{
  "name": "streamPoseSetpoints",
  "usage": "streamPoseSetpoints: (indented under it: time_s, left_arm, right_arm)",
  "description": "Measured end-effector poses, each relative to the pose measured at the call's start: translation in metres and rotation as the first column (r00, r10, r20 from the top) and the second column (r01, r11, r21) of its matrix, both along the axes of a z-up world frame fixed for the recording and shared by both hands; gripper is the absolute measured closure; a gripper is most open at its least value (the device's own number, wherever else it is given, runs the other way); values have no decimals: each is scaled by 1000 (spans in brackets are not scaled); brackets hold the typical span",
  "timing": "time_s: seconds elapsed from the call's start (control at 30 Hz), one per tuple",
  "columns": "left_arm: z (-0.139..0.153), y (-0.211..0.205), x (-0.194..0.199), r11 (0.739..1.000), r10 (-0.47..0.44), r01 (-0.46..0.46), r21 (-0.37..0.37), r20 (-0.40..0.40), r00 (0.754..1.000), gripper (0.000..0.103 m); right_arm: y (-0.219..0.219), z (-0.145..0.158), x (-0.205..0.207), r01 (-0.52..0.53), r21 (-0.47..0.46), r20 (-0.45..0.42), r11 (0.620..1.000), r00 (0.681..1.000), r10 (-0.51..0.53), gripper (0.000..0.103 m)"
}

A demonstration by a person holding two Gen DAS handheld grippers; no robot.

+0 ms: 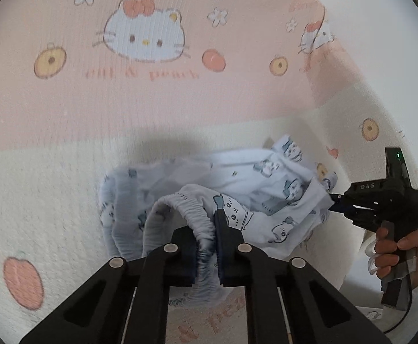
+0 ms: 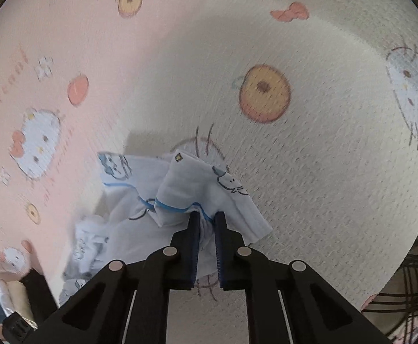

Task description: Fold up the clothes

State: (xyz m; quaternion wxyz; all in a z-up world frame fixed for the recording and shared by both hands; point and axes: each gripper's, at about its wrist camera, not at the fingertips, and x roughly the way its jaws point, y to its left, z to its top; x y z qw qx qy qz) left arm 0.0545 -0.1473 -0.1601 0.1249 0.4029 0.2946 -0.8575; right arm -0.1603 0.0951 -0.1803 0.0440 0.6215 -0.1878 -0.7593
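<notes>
Fig. legend: both wrist views, one moment of the clothes-folding task; L and R are the person's own. The garment (image 1: 237,189), small white shorts w/ blue cartoon print, lay crumpled on the blanket (image 1: 180,109), a pink-and-cream sheet w/ cat, flower and fruit motifs; it sat on the cream band, just below the pink one. L gripper (image 1: 206,243) was clamped on the gathered elastic waistband (image 1: 191,215); jaws pressed together w/ only the cloth between, and the band arched up off the blanket in a loop. R gripper (image 2: 207,229) was likewise closed tight, pinching a hem w/ blue piping (image 2: 171,207) at the opposite end; cloth bunched between the pads and draped to either side. In the L view the R tool showed at far right, its tip in the fabric and a hand (image 1: 395,246) round the handle. Step in hand, as judged: grasp phase done, garment seized at two ends but not yet spread; no fold made so far. Next move prob. calls for lifting and drawing the two grips apart until the cloth hangs or lies flat, keeping both pinches firm; risk, as judged: thin hem could slip from the R pads, or layers stay twisted, so tension should be even before laying down & folding
</notes>
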Motion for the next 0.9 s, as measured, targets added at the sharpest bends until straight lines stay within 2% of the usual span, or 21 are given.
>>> streamPoseSetpoints:
  time_s: [0.13,0.3,0.63,0.83,0.9]
  left_arm:
    - [8,-16,1,999,32,-31,28,-30,999,95]
    - [14,-24,3,997,50,-47,60,-57,997,95]
    - [27,-18,9,999,11,-7,47,-76,997,95]
    - [9,-13,16,998,-7,9,69,-22,1000,95]
    - [3,-9,18,997,-18,18,75,-9,1000,95]
  right_arm:
    - [18,13,12,48,-65,-56,997,997,-52,95]
    - [40,19,40,85,-162,-72,983,993,-98,95]
    - [47,40,85,17,-198,-189,980,981,-55,95]
    - [49,32,95,14,-212,-135,977,990,-43,95]
    - [50,27,98,4,-188,-122,982,992,-27,95]
